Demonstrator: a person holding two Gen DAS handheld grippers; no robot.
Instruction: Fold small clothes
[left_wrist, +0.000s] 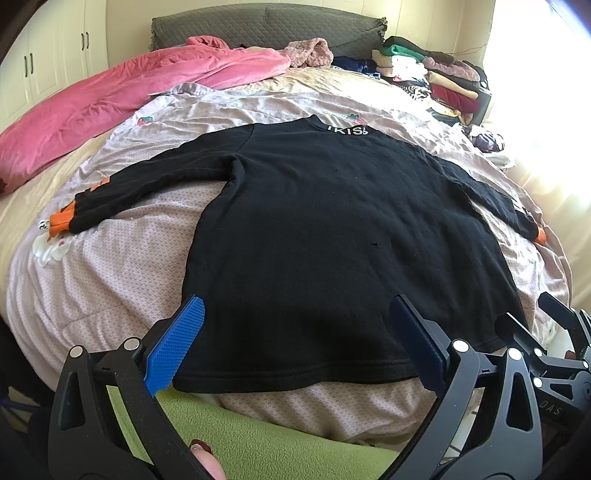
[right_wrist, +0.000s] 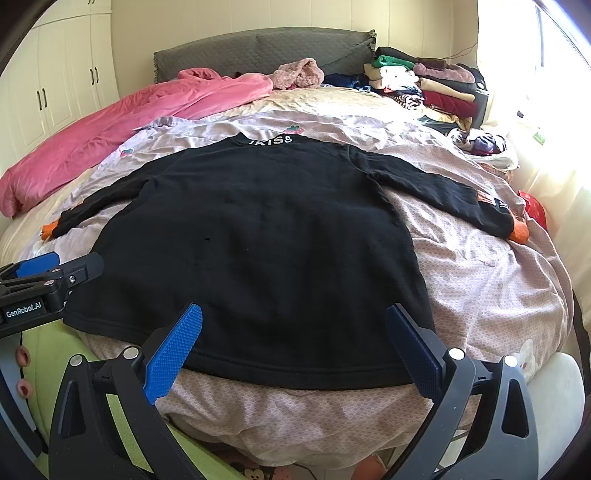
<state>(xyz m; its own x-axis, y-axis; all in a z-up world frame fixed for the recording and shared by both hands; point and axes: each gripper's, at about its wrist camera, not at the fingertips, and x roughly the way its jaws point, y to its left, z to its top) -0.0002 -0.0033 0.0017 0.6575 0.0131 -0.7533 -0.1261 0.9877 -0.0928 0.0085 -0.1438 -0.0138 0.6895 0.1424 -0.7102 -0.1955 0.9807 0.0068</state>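
Observation:
A small black long-sleeved top (left_wrist: 314, 229) with orange cuffs (left_wrist: 61, 223) and white letters at the neck lies flat on the bed, sleeves spread, hem toward me. It also shows in the right wrist view (right_wrist: 258, 258). My left gripper (left_wrist: 295, 332) is open and empty, just above the hem's left half. My right gripper (right_wrist: 293, 339) is open and empty, just above the hem's right half. The right gripper also shows at the right edge of the left wrist view (left_wrist: 554, 332). The left gripper also shows at the left edge of the right wrist view (right_wrist: 55, 273).
The top lies on a pale pink patterned sheet (left_wrist: 129, 266). A pink quilt (left_wrist: 129, 96) lies at the back left. A pile of folded clothes (left_wrist: 432, 74) stands at the back right by the grey headboard (left_wrist: 266, 26). A green blanket (left_wrist: 258, 443) hangs at the near edge.

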